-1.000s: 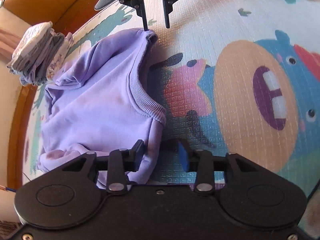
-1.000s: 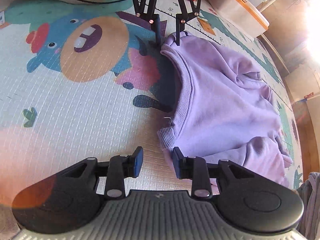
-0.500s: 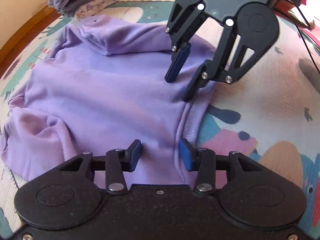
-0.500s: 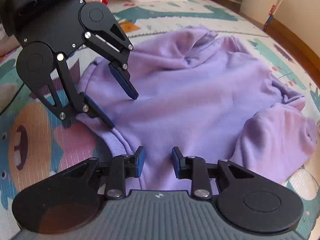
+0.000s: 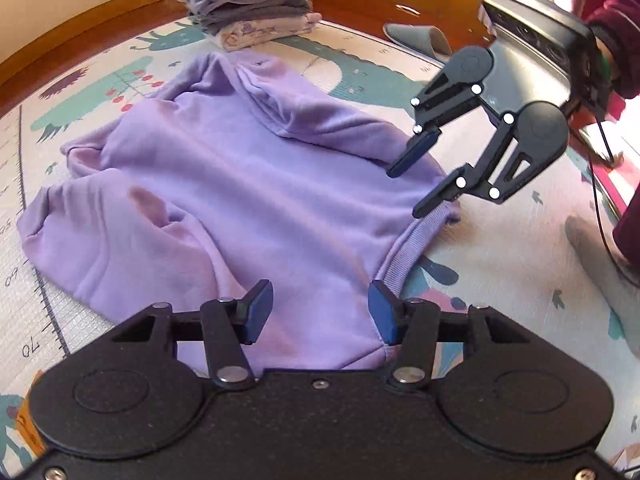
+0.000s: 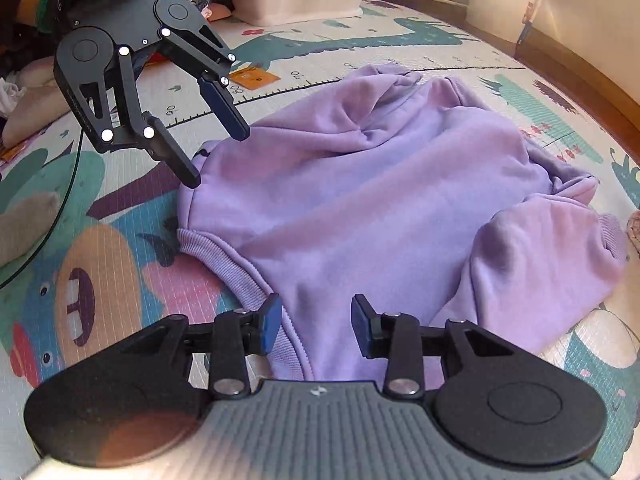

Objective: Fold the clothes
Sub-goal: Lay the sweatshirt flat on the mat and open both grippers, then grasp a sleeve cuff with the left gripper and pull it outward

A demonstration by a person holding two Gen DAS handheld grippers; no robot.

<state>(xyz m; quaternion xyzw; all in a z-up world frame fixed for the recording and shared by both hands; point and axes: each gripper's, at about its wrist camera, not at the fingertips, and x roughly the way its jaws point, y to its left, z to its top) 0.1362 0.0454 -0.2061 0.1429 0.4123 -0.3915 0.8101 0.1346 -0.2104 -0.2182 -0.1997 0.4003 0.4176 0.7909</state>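
Mat (image 5: pixel 500 248): lying flat, carrying the sweatshirt.
Sweatshirt (image 5: pixel 248 200): lying rumpled, its ribbed hem (image 5: pixel 412 248) running between both grippers.
Left gripper (image 5: pixel 320 312): jaws standing apart over the hem.
Right gripper (image 6: pixel 314 324): jaws standing apart, straddling the hem.
Folded pile (image 5: pixel 256 4): sitting beyond the sweatshirt.

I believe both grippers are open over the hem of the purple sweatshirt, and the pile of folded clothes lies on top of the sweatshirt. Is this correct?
Not fully. The pile of folded clothes lies beyond the purple sweatshirt, at the play mat's far edge, not on top of it; the left wrist view shows this. The left gripper and right gripper are open over the hem.
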